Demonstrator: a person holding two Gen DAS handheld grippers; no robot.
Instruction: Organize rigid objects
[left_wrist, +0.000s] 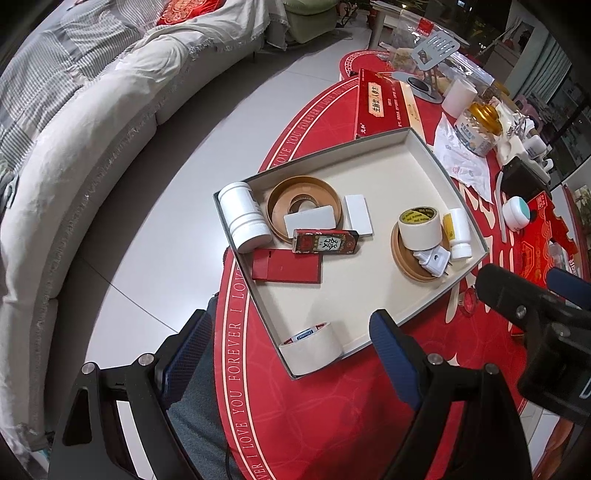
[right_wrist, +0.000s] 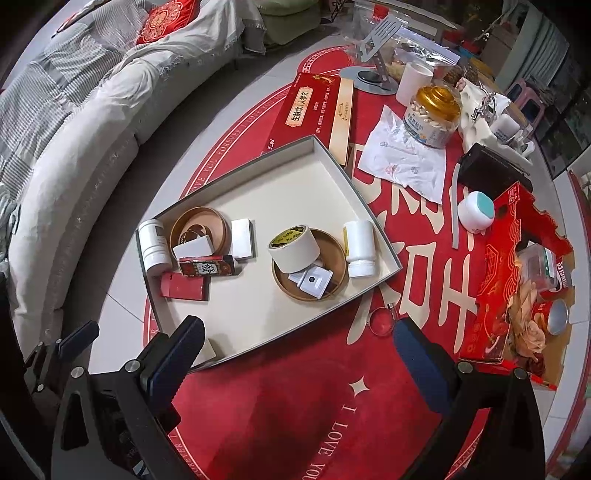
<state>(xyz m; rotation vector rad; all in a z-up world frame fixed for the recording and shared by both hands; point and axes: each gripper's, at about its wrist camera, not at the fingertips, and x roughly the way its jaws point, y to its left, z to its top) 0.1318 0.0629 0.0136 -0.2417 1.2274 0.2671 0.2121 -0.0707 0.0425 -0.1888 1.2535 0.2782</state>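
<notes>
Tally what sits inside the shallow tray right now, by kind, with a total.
In the tray:
Tape rolls: 2
White bottles: 2
Round wooden dishes: 2
White flat blocks: 2
Red boxes: 2
White plug adapter: 1
Total: 11

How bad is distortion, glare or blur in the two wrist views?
Left wrist: strong fisheye bowing of the tray edges, dark vignette corners, soft sheen on the floor, tray contents sharp. Right wrist: same bowing, tablecloth lettering legible, no blown-out glare; both grippers open and empty.

Tape roll (right_wrist: 293, 245) in dish (right_wrist: 334, 284) (inside tray (right_wrist: 258, 339)).
</notes>
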